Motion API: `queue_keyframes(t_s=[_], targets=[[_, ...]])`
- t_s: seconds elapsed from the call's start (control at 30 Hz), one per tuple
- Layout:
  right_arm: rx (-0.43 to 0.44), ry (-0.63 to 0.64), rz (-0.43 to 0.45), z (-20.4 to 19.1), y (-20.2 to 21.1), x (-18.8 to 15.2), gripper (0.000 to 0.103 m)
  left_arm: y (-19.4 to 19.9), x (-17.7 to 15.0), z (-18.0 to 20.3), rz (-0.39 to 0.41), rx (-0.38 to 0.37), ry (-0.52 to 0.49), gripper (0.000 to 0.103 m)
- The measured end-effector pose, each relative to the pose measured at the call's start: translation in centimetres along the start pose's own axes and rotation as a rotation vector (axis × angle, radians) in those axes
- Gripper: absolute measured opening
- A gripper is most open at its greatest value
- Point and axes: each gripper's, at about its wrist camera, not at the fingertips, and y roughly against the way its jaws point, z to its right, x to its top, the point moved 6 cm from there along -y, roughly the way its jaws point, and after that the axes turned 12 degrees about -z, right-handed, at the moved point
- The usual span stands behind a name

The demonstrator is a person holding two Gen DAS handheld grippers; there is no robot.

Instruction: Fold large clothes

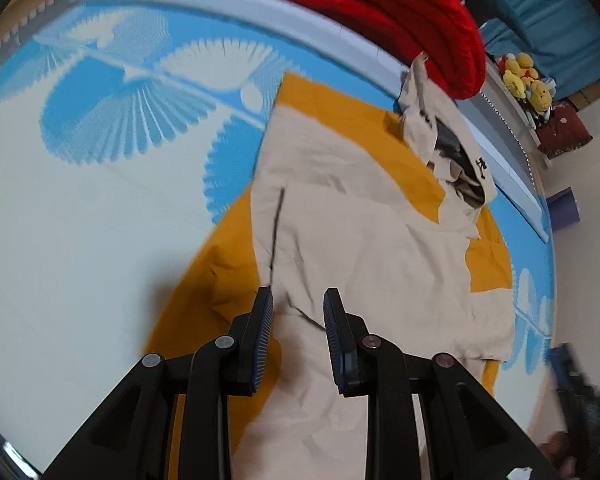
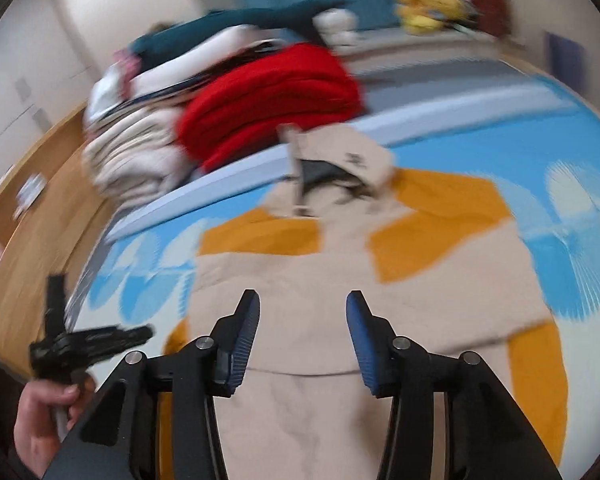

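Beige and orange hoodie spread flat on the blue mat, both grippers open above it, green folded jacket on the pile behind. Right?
Not quite: the folded jacket on the pile is red, not green, as the left wrist view shows. The rest stands: the beige and orange hoodie lies flat on the blue mat, with the left gripper and right gripper open above it.

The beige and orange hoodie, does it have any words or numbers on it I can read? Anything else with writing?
Hoodie: one small dark mark on its hood, too small and blurred to read.
Dark red bag: a small pale mark, not readable.
Nothing else shows writing; the right wrist view is too blurred to read.
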Motion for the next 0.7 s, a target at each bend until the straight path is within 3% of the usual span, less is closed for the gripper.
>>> queue_keyframes(t_s=[0.23,0.4,0.53,0.57,0.63,0.7], targets=[[-0.050,-0.343,-0.208,10.4,-7.6,-1.0,0.047,-5.3,0.7,-1.8,-0.114,0.006,0.080,0.023],[-0.037,-0.505,-0.264,16.1,-10.7,-1.6,0.047,-8.0,0.9,-2.1,-0.158,-0.041,0.114,0.024],[-0.006,-0.635,-0.287,19.3,-12.2,-2.7,0.047,-8.7,1.0,-2.1,-0.165,-0.016,0.120,0.024],[0.015,-0.658,-0.286,19.7,-12.4,-2.7,0.047,-8.6,0.9,-2.1,-0.164,-0.013,0.120,0.022],[0.018,-0.660,-0.276,19.8,-12.3,-2.4,0.047,-7.7,1.0,-1.3,-0.141,0.002,0.074,0.005],[0.002,-0.650,-0.269,19.7,-12.2,-2.2,0.044,-5.7,1.4,-0.2,-0.074,0.024,0.027,0.002]])
